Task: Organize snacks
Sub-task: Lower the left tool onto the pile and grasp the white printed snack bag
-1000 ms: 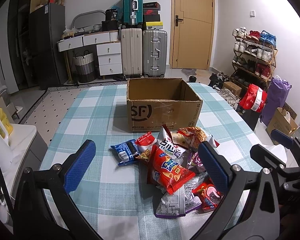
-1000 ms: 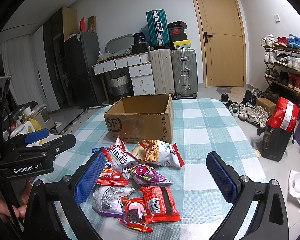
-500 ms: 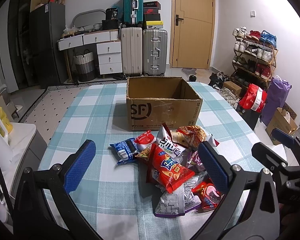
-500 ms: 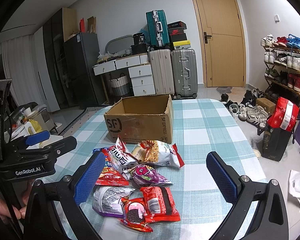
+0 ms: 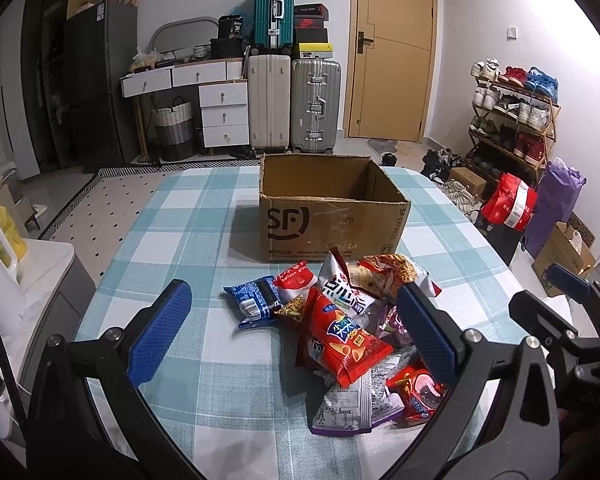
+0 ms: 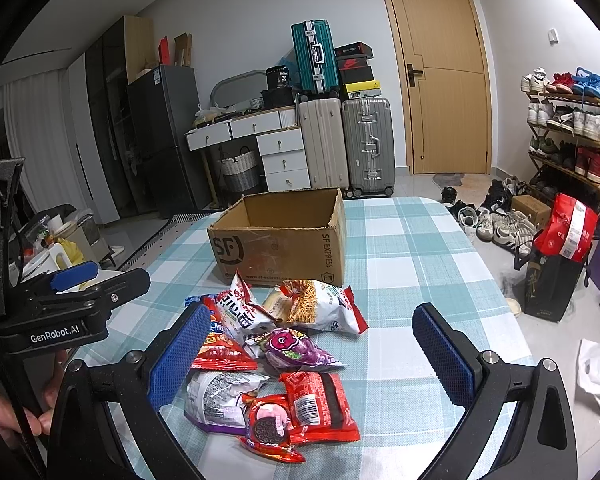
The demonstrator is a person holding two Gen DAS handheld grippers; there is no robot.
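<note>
checked table (image 5: 204,216), empty cardboard box (image 5: 332,220), snacks (image 5: 340,320) beside

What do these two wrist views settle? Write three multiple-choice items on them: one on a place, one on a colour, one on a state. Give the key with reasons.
1. Where does the pile of snack packets lie relative to the cardboard box?
A. inside it
B. on the checked tablecloth, on the gripper side of the box
C. on the floor

2. What colour is the suitcase stacked on top of the others?
A. teal
B. yellow
C. red

3. What state is the right gripper in?
A. shut on a packet
B. shut on nothing
C. open, holding nothing

Key:
1 B, the packets lie on the cloth before the box's printed side.
2 A, it stands teal above the beige and silver cases.
3 C, its blue pads stand wide apart above the pile; the left gripper is open too.
</note>
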